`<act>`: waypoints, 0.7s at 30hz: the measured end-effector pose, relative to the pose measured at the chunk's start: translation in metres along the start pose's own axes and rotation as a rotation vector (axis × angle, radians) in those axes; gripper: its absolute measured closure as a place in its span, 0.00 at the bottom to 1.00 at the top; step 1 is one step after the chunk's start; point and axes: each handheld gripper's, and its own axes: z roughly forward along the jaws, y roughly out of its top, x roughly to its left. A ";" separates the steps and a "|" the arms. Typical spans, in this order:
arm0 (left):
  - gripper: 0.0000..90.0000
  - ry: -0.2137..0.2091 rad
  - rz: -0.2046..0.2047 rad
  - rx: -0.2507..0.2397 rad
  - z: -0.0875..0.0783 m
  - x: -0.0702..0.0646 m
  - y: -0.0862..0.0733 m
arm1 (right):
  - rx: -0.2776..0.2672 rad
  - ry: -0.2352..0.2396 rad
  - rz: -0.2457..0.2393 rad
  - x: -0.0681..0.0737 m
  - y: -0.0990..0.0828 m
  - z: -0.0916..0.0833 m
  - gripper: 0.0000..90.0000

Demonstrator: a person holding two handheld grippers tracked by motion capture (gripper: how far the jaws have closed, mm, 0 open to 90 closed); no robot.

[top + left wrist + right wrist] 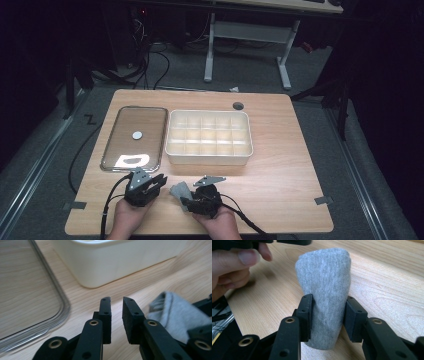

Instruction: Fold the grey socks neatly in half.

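A rolled grey sock stands between the jaws of my right gripper, and both pads press into its sides. In the high view the sock lies near the table's front edge, just left of the right gripper. Beside it on the left is my left gripper, pointing away from the person. Its jaws stand a narrow gap apart with nothing between them. The sock shows at that view's right, apart from those jaws.
A white box divided into several compartments sits mid-table. A clear flat lid lies to its left. A hand holding the left gripper is close behind the sock. The table has a cable hole at the back.
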 end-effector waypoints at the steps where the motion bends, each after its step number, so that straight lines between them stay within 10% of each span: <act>1: 0.86 0.004 -0.001 0.005 -0.001 0.003 -0.002 | 0.001 0.001 -0.015 0.000 0.000 0.000 0.71; 21: 0.72 0.062 -0.006 0.014 -0.003 0.014 -0.012 | 0.029 0.028 -0.065 0.001 0.004 0.000 0.78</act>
